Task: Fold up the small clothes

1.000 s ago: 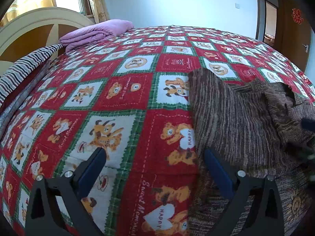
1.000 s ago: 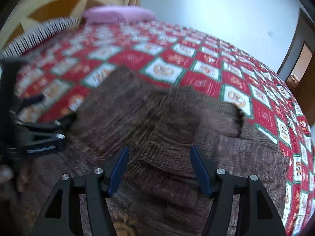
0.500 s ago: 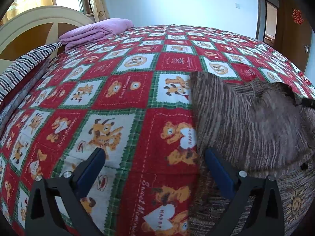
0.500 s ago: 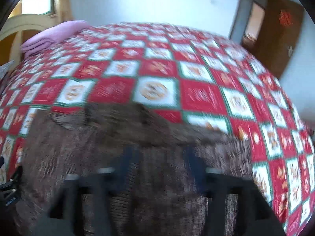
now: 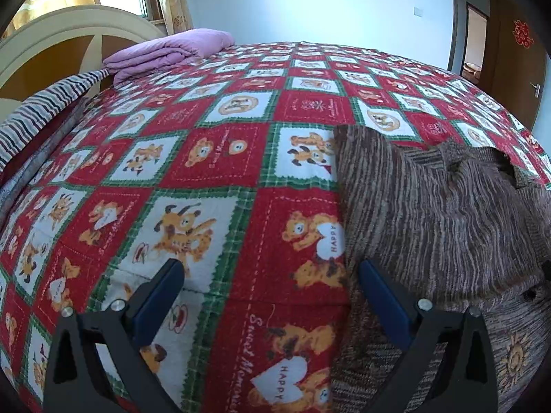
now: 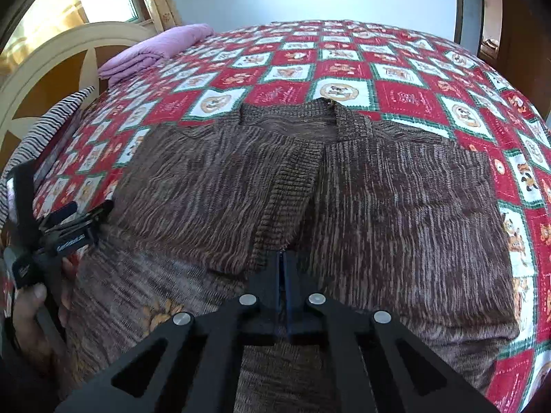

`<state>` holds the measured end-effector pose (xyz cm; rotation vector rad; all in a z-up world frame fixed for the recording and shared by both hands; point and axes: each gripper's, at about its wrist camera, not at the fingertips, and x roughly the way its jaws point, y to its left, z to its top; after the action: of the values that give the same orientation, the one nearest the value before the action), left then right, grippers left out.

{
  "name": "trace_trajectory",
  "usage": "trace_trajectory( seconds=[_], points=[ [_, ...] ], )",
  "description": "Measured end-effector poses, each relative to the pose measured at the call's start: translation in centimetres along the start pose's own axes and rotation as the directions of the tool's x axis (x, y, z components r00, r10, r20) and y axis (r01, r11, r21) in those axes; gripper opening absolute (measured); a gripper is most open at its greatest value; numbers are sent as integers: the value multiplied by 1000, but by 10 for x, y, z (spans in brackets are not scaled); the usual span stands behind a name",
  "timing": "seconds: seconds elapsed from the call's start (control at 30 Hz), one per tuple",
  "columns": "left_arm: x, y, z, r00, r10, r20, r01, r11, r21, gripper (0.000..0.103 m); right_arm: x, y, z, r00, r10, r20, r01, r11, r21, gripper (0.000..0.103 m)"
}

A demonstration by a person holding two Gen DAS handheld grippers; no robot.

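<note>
A brown striped knitted cardigan (image 6: 396, 206) lies flat on the red patchwork bedspread (image 6: 406, 96), both sleeves folded in over its front. My right gripper (image 6: 284, 263) is shut, its tips at the lower end of the ribbed front band (image 6: 292, 186); I cannot tell whether any cloth is pinched. My left gripper (image 5: 272, 284) stands open low over the bed, its right finger (image 5: 378, 289) resting at the cardigan's (image 5: 430, 213) left edge and nothing between the fingers. In the right wrist view the left gripper (image 6: 74, 227) shows at the far left, held by a hand (image 6: 27, 313).
A folded purple blanket (image 5: 165, 55) lies at the head of the bed beside a cream headboard (image 5: 62, 31). A striped cloth (image 5: 38, 113) hangs along the left side. A doorway and brown door (image 5: 509, 51) stand at the far right.
The right gripper swung right over the cardigan, rolled level and went from open to shut. The bunched sleeve now lies flat across the body. The left gripper stayed put.
</note>
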<state>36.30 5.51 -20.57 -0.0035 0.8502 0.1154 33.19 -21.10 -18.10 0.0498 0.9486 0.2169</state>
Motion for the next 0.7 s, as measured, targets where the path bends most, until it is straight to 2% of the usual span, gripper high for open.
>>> trace_trajectory(
  seconds=[0.07, 0.13, 0.23, 0.3, 0.33, 0.37, 0.43, 0.5, 0.6, 0.63, 0.7],
  points=[
    [0, 2, -2, 1000, 13, -16, -13, 1000, -10, 103, 1, 4, -11, 1000, -10, -17, 9, 999, -36, 2],
    [-1, 5, -4, 999, 29, -24, -29, 999, -26, 103, 3, 2, -17, 1000, -25, 1, 25, 997, -66, 2],
    [-3, 12, -6, 998, 64, -23, -66, 996, -59, 103, -9, -9, -18, 999, 31, 33, -30, 999, -40, 2],
    [-4, 18, -7, 999, 45, -24, -47, 995, -87, 103, -24, -20, -17, 996, 41, 75, -40, 999, -14, 12],
    [-5, 22, -7, 999, 24, -28, -26, 995, -97, 103, -32, -26, -16, 994, 37, 99, -37, 999, -5, 35],
    [-6, 26, -5, 999, -7, -31, 3, 994, -111, 103, -44, -38, -15, 991, 4, 136, -5, 1000, 2, 52],
    [-14, 33, 1, 1000, -11, -20, 9, 990, -137, 103, -58, -56, -13, 977, -106, 184, 107, 994, 3, 53],
    [-26, 29, 14, 999, -1, 36, 4, 995, -104, 103, -62, -73, -7, 964, -193, 184, 194, 981, 16, 53],
    [-29, 6, 35, 998, -10, 62, 10, 1000, -8, 103, -57, -109, 2, 941, -300, 155, 293, 954, 68, 53],
    [-26, -7, 40, 997, 7, 71, -10, 999, 38, 103, -52, -118, 3, 935, -325, 141, 317, 945, 76, 53],
    [-15, -28, 45, 996, 61, 72, -69, 990, 119, 103, -37, -135, 3, 938, -335, 90, 329, 941, 78, 53]
  ],
)
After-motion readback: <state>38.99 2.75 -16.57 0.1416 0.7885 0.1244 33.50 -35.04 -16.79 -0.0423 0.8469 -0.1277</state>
